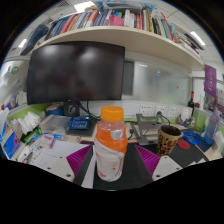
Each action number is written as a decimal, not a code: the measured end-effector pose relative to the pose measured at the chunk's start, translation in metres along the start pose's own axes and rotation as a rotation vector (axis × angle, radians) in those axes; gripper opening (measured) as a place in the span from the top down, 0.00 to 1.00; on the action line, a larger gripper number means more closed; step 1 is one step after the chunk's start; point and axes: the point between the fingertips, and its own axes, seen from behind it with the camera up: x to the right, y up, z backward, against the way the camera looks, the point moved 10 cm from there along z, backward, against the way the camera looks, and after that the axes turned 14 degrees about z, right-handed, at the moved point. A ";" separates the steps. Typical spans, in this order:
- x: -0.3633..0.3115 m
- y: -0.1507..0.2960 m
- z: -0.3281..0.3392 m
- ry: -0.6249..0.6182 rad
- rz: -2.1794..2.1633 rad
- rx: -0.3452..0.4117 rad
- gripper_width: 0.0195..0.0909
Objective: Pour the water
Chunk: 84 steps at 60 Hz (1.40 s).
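Note:
A bottle [111, 140] with an orange cap, orange upper part and white label stands upright between my gripper's [113, 162] two fingers. The magenta pads [148, 160] flank it closely on both sides and appear to press on its lower body. The bottle's base is hidden behind the fingers. A brown patterned mug [169, 138] stands on the desk to the right, just beyond the right finger.
A large dark monitor [76, 72] stands behind the bottle, under a shelf of books [120, 18]. The desk [60, 150] is cluttered with papers, boxes and a calculator [79, 124] on the left, and small items on the right.

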 end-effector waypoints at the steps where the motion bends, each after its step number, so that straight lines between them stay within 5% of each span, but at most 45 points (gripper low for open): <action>1: -0.001 0.000 -0.004 0.000 0.000 0.000 0.09; 11: -0.007 0.000 -0.024 -0.001 -0.004 0.059 0.43; 28: -0.006 0.001 -0.031 -0.029 0.009 0.099 0.70; 53: 0.042 0.052 -0.037 0.056 -0.442 0.080 0.71; 68: 0.098 0.092 -0.048 0.299 -1.213 0.090 0.71; 84: 0.144 0.086 -0.064 0.504 -1.925 0.112 0.71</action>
